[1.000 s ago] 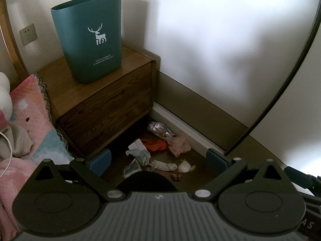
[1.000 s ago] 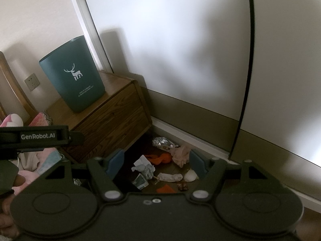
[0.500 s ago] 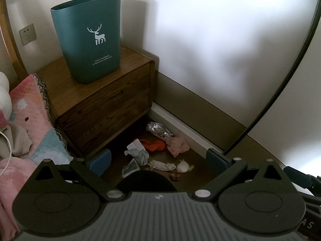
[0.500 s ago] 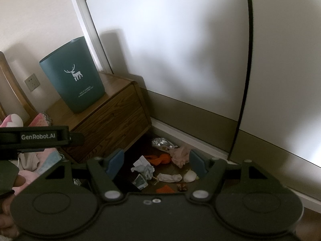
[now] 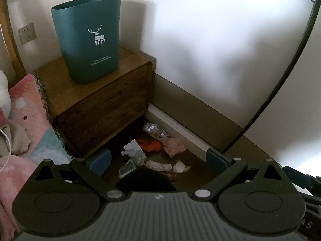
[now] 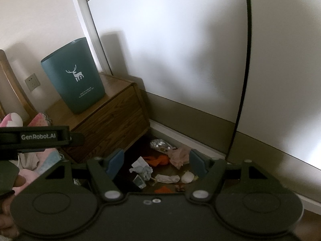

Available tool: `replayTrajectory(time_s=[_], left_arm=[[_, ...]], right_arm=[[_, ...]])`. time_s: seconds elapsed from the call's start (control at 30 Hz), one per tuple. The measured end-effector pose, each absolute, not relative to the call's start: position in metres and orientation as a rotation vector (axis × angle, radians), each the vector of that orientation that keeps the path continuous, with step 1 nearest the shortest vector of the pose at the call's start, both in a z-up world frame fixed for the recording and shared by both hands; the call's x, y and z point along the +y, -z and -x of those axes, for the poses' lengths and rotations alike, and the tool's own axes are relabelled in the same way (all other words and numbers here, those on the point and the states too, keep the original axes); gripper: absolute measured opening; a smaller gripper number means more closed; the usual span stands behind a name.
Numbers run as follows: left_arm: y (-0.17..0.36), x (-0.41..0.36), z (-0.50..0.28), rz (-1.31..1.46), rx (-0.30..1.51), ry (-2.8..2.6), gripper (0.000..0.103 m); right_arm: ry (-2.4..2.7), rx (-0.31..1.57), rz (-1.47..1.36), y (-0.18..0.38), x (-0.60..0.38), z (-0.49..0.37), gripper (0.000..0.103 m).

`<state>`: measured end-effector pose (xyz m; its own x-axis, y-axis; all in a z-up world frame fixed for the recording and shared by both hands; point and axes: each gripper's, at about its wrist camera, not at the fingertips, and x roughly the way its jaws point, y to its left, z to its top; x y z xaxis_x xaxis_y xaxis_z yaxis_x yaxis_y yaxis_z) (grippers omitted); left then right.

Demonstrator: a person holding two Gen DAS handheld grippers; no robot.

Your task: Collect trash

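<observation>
Right wrist view alone shows orange scrap (image 6: 163, 189); both grippers gape, empty.

Both wrist views high, angled down; share green bin (image 5: 88, 38), floor trash (image 6: 160, 166).

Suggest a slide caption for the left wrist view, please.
Open left gripper above floor litter, including crumpled paper and foil wrapper; green deer-print bin atop wooden nightstand.
</observation>
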<state>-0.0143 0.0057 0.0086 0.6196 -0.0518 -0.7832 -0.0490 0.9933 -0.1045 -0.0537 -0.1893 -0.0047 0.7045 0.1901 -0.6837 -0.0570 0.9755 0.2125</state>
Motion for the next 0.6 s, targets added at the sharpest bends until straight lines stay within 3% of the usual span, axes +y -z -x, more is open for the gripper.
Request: replayTrajectory(time_s=[0.3,0.6], left_arm=[[0.002,0.018,0.011,0.145,0.902,0.01,0.101],[0.026,0.026,-0.057,0.126,0.88,0.006,0.101]], right_arm=[[-0.128,0.807,-0.146,0.01,-0.185,0.042,0.072],[-0.138,0.85,-0.158,0.046,-0.202,-0.019,0.072]])
